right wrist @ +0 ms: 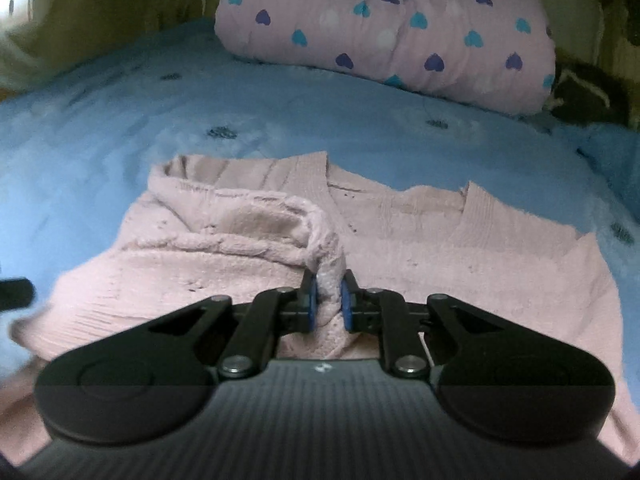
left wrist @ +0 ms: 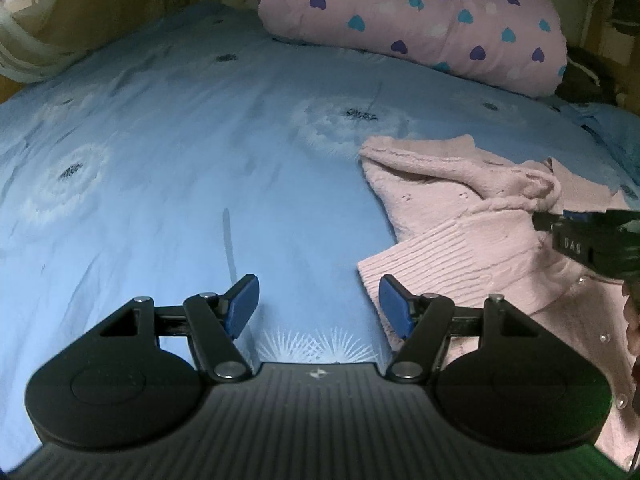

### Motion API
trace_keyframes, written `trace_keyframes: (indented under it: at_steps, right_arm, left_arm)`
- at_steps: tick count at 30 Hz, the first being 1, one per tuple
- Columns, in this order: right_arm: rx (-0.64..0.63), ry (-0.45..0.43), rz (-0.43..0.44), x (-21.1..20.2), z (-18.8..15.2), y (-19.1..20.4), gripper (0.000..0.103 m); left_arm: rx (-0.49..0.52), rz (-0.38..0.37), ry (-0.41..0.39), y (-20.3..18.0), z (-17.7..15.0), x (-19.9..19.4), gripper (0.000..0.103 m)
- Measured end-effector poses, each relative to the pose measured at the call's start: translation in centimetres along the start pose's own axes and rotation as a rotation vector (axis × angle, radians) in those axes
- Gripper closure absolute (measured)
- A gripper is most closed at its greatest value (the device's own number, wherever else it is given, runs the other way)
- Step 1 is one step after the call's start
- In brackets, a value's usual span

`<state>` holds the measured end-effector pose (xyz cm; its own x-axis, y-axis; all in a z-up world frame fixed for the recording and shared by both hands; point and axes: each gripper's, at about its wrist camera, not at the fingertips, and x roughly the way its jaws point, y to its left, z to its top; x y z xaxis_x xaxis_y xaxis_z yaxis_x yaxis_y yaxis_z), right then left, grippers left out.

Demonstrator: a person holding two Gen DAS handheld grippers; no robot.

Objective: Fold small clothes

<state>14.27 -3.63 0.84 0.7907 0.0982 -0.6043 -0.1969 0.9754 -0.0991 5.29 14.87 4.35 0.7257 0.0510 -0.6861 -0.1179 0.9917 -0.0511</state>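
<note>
Pink knit, soft and ribbed: that is the small cardigan (right wrist: 400,248) lying on the bed's blue sheet (left wrist: 192,168), this side of the big pink quilt (left wrist: 424,20) with its blue and purple hearts, which is rolled up at the far end of the bed. The right tool (right wrist: 329,296) has its blue pads clamped tight on a bunched fold of the cardigan, and that fold is pulled up off the rest of the garment, a ridge of knit running from the pads back towards the cardigan's far left corner. The cardigan's ribbed neckline and button band point towards the quilt, its body spread flat under and around the right tool. Over to the left of the cardigan, the left tool (left wrist: 318,306) hangs above bare sheet with its blue pads (left wrist: 242,306) standing well apart and nothing between them; its right pad sits just beside the cardigan's ribbed hem. From the left wrist view the right tool shows at the cardigan's right edge, a dark block against the pink. A little row of pearly buttons glints on the near part of the garment.
</note>
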Motion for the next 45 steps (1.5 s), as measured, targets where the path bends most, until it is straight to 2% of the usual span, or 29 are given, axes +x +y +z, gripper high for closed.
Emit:
trace_keyframes:
  at_steps: [4,6,8,14,18,21,25,31,34,37,38,39,41,45]
  right_arm:
    - [-0.001,0.004,-0.028,-0.5,0.9,-0.1,0.078]
    - [0.021,-0.014,-0.025,-1.7,1.2,-0.4,0.067]
    - [0.014,-0.048,0.002,-3.4,1.3,-0.3,0.061]
    - [-0.04,-0.092,0.09,-6.9,1.3,1.6,0.06]
    - [-0.059,-0.068,0.25,-7.9,0.5,4.2,0.052]
    - [-0.083,-0.04,0.337,-7.6,-0.2,6.6,0.052]
    - [-0.14,-0.027,0.386,-6.6,-1.1,9.4,0.052]
    - [-0.176,0.032,0.384,-4.5,-2.3,11.3,0.05]
    - [-0.19,0.028,0.388,-4.2,-2.4,11.3,0.053]
    - [-0.179,0.039,0.375,-4.1,-1.8,10.8,0.075]
    - [-0.161,0.043,0.376,-4.1,-1.6,10.4,0.085]
    - [-0.133,0.049,0.386,-4.1,-1.2,9.8,0.089]
    - [-0.061,0.047,0.409,-4.3,-0.7,8.7,0.09]
    - [-0.009,-0.045,0.372,-6.5,0.9,6.6,0.091]
  left_arm:
    - [-0.008,0.006,-0.001,0.2,0.1,0.0,0.031]
    - [-0.013,0.008,-0.001,0.4,0.2,0.0,0.031]
    - [-0.028,0.016,-0.002,0.8,0.4,0.0,0.031]
    - [-0.078,0.037,-0.016,2.4,0.7,-0.5,0.031]
    - [-0.109,0.046,-0.012,3.2,0.8,-0.5,0.031]
    - [-0.113,0.044,-0.011,3.5,0.8,-0.6,0.031]
    - [-0.114,0.038,-0.009,3.6,0.6,-0.8,0.031]
    - [-0.111,0.045,0.002,3.0,0.6,-0.6,0.031]
    - [-0.094,0.043,-0.01,2.5,0.6,-0.8,0.031]
    - [-0.077,0.05,-0.016,2.2,0.6,-0.8,0.031]
    - [-0.077,0.056,-0.016,2.2,0.7,-0.8,0.031]
    - [-0.079,0.059,-0.018,2.2,0.7,-0.8,0.031]
    - [-0.088,0.058,-0.023,2.5,0.8,-0.9,0.031]
    - [-0.107,0.069,-0.031,3.0,0.9,-1.0,0.031]
